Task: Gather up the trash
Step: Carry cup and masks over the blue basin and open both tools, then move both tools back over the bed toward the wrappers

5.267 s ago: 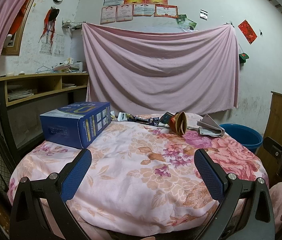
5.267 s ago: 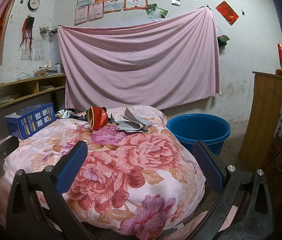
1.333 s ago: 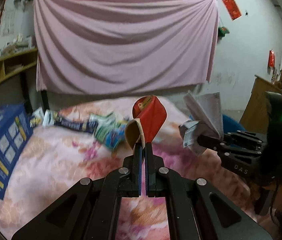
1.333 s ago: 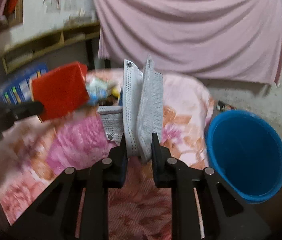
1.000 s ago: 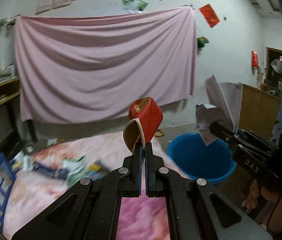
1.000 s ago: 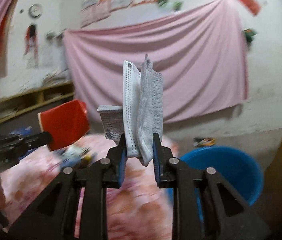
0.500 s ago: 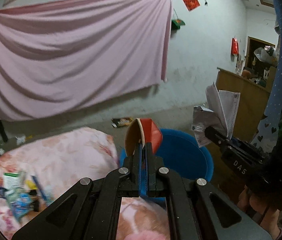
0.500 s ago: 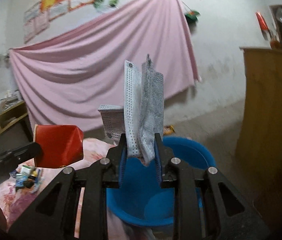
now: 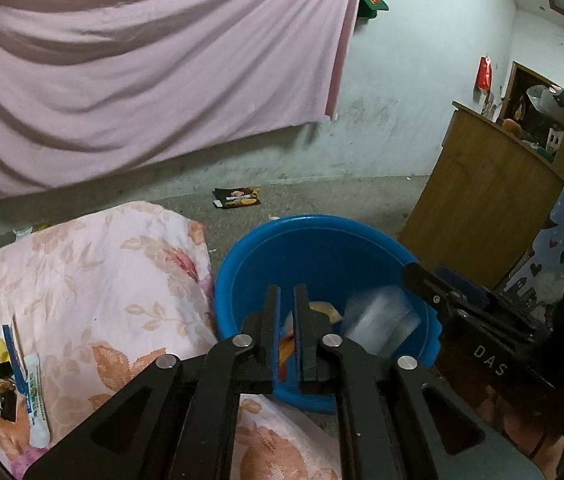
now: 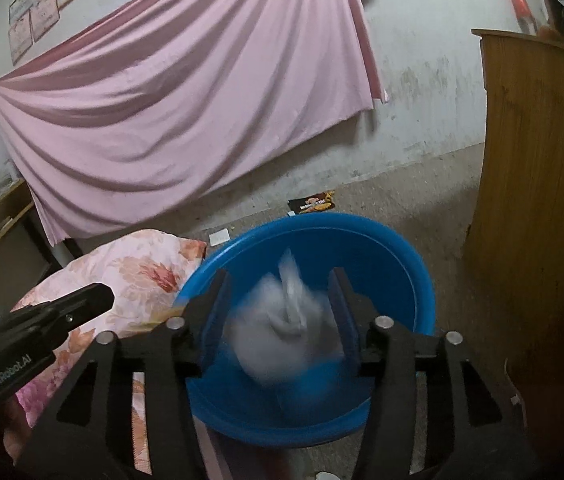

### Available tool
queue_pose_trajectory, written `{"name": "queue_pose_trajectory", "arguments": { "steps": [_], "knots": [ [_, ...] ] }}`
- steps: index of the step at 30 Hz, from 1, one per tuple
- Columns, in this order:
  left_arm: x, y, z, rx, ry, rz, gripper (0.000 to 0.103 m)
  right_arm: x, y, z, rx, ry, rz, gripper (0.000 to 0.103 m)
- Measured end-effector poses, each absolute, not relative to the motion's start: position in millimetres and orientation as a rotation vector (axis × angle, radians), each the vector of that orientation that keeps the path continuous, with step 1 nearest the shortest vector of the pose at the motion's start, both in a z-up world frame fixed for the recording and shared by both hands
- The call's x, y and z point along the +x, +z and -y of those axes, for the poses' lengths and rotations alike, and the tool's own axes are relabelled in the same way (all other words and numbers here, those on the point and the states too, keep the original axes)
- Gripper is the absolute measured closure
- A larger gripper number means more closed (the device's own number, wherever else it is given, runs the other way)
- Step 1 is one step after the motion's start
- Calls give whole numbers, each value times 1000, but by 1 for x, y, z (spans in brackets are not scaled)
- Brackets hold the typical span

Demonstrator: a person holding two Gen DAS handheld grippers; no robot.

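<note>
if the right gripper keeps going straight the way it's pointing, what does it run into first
Most likely the blurred white paper dropping between its open fingers, then the inside of the blue tub directly ahead. Depth is unclear under the motion blur, so the paper may already lie lower.

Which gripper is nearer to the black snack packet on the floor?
Neither clearly. The left gripper and right gripper both hang over the blue tub, and the packet lies beyond it.

Blue basin [image 10: 410, 264] mouth lies open between floral bed [image 9: 93, 264] and wooden cabinet [image 10: 538, 184].
</note>
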State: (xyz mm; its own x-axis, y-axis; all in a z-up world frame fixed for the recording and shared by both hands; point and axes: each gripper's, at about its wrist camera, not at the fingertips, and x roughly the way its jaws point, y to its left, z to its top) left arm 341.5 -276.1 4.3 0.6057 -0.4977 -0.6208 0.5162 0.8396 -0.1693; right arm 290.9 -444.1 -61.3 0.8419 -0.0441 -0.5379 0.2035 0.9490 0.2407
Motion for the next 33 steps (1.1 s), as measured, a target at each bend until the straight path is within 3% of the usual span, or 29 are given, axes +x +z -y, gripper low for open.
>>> {"name": "queue_pose_trajectory", "arguments": {
  "steps": [11, 17, 20, 23, 33],
  "knots": [
    [317, 25, 233, -25, -502, -601, 72, 283, -43, 434, 263, -111, -456, 13],
    [295, 44, 190, -72, -397, -471, 37, 266, -21, 416, 236, -67, -314, 0],
    [285, 52, 168, -77, -327, -404, 16, 257, -9, 403, 225, -44, -239, 0],
    [271, 58, 145, -82, -261, -334, 4, 250, 1, 390, 224, -16, -171, 0],
    [225, 65, 72, -105, -111, -212, 3, 232, 20, 331, 131, 115, -30, 0]
  ]
}}
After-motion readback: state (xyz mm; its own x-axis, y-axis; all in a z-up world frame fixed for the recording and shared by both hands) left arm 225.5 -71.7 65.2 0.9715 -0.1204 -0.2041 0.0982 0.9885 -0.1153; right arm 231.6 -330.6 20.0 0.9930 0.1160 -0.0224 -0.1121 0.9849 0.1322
